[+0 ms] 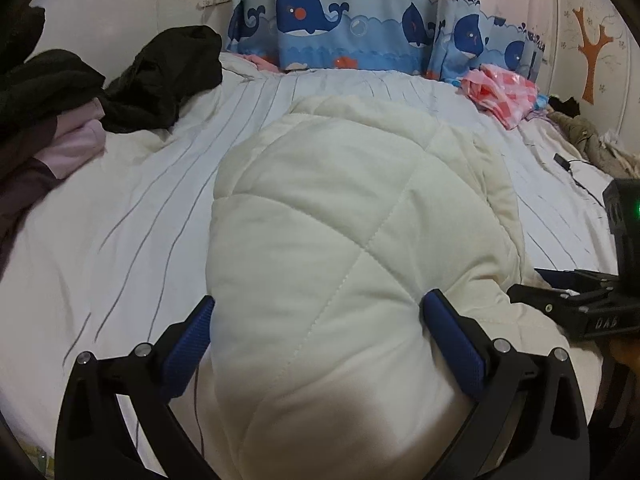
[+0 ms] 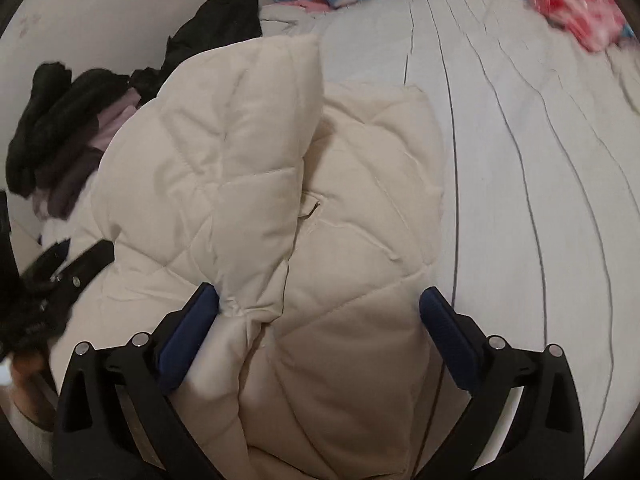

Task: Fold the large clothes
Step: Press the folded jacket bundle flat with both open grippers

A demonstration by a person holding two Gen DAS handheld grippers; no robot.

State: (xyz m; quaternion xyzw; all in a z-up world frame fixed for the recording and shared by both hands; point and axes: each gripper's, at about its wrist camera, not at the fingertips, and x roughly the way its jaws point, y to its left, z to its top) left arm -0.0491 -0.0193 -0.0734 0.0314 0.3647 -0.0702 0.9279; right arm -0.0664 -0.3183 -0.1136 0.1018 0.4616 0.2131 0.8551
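A cream quilted jacket (image 1: 352, 216) lies folded into a thick bundle on the striped white bedsheet (image 1: 132, 216). My left gripper (image 1: 318, 308) is open, its blue pads either side of the bundle's near end. In the right wrist view the jacket (image 2: 248, 168) has one part folded over the rest. My right gripper (image 2: 318, 304) is open over the jacket's near edge, the left pad (image 2: 188, 332) touching the fabric. The right gripper also shows at the right edge of the left wrist view (image 1: 580, 304), and the left gripper at the left edge of the right wrist view (image 2: 60, 276).
A pile of black and mauve clothes (image 1: 100, 88) lies at the left of the bed. A pink patterned cloth (image 1: 500, 92) lies at the far right. Whale-print curtains (image 1: 360, 16) hang behind the bed. A dark cable and a small device (image 1: 564, 162) lie at the right.
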